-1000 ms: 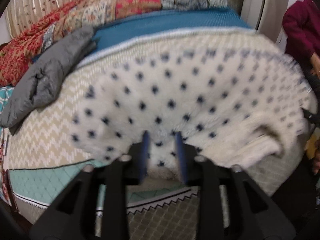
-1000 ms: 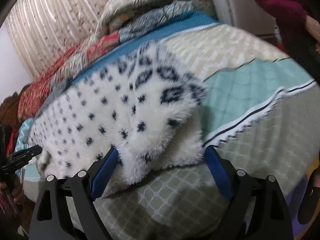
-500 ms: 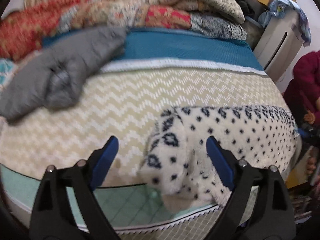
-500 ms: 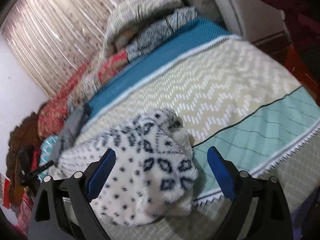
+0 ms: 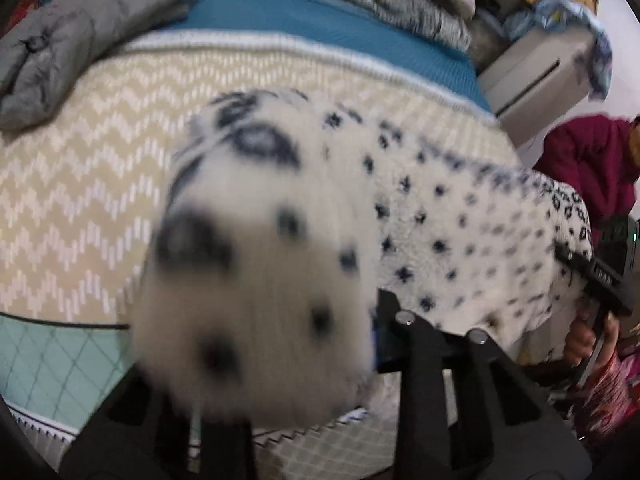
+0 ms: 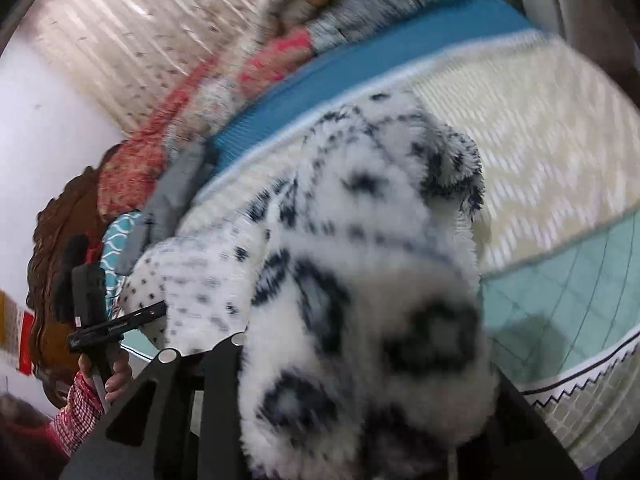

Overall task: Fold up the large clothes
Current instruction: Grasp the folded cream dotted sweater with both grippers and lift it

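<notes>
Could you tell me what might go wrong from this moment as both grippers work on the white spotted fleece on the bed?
1. The fleece sweater bunches thickly right over both cameras, hiding the jaws of each gripper; a grip could be shallow and slip unnoticed.
2. The two ends appear lifted unevenly, so the fold may land crooked on the bedspread.
3. The grey jacket lies close by at the far left; a wide swing could drag it.

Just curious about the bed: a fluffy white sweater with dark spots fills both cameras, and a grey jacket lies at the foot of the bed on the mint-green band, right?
Not quite. The grey jacket lies at the far end, by the blue band, as the left wrist view shows. The spotted sweater does fill both cameras.
</notes>
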